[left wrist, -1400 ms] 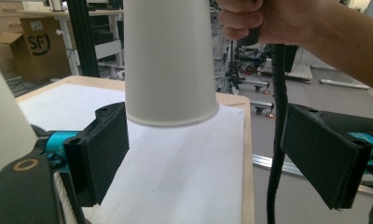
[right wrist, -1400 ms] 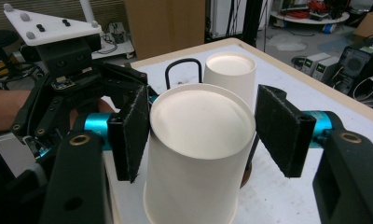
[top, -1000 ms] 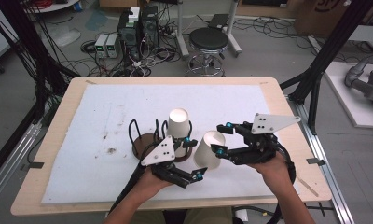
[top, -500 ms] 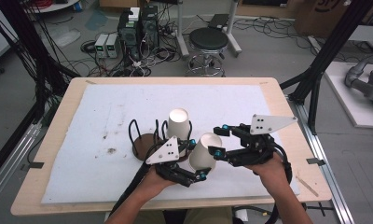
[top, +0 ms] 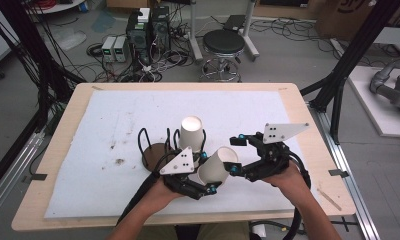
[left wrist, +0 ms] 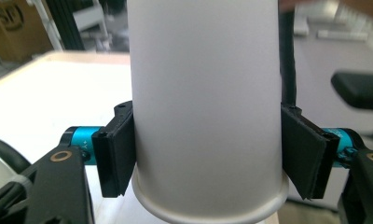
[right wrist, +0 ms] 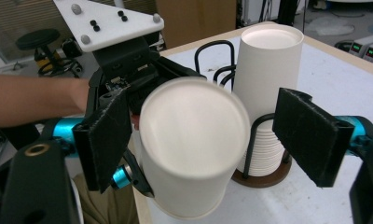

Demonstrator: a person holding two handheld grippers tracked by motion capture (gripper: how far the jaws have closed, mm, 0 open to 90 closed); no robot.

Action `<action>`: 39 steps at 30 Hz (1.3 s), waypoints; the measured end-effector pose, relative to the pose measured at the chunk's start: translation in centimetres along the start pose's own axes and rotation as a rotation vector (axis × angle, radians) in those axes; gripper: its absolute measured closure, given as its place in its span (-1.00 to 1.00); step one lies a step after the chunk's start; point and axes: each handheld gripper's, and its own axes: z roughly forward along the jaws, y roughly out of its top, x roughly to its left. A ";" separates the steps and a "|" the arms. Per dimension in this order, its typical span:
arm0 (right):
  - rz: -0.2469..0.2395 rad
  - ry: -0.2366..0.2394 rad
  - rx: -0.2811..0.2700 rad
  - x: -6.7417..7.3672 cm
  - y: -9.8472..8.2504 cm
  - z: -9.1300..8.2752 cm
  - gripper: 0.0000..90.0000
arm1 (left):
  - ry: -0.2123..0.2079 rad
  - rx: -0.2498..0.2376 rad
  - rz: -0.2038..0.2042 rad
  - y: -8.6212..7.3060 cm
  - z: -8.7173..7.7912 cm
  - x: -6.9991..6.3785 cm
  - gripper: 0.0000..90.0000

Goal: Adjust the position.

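- A wire holder (top: 155,150) stood near the middle of the table (top: 88,100), on a white mat (top: 113,115). It had a round brown base, and its black loops ringed a stack of white cups (top: 192,134) set upside down at the holder's 3 o'clock side.
- In the right tool view the stack (right wrist: 267,79) sat inside the loops on the base; the other slots of the holder looked bare.
- One single cup (top: 217,166) lay tilted at 5 o'clock of the stack, just beside it, lifted off the mat.
- The left tool (top: 208,172) was clamped on that cup: in its own view both pads (left wrist: 114,154) pressed the cup (left wrist: 208,107) just above the rolled rim.
- The right tool (top: 235,155) had just opened; a second earlier it was fully closed. Its pads (right wrist: 310,135) stood apart on either side of the cup's flat bottom (right wrist: 194,121); whether the near pad brushed it I could not tell.
- Against the earlier frames the single cup sat slightly lower and nearer the table's 6 o'clock edge; the stack and holder had not shifted.
- Open mat spread wide toward 9, 12 and 3 o'clock; both hands worked close to the 6 o'clock edge.
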 end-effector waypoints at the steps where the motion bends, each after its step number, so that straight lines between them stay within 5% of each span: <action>1: -0.011 0.003 0.004 -0.1 0.1 0.0 -0.57 | -0.005 0.018 0.005 0.1 0.0 0.0 -0.38; 6: -0.150 0.000 0.099 -0.2 0.6 0.2 -0.57 | -0.016 0.090 0.034 0.4 -0.2 0.1 -0.38; 10: -0.209 0.032 0.176 -0.2 1.0 0.9 -0.57 | -0.021 0.141 0.045 0.6 -0.4 0.2 -0.38; 15: -0.232 0.092 0.213 -0.1 1.4 1.6 -0.57 | -0.016 0.176 0.051 0.7 -0.6 0.5 -0.38; 25: -0.265 0.124 0.360 -0.1 1.3 3.4 -0.56 | -0.046 0.242 0.095 1.1 -0.9 0.3 -0.39; 27: -0.285 0.137 0.384 -0.1 1.2 3.7 -0.42 | -0.047 0.244 0.097 1.1 -1.0 0.3 -0.38; 39: -0.280 0.182 0.411 -0.3 1.0 4.1 -0.25 | -0.075 0.247 0.095 1.0 -1.0 0.2 -0.41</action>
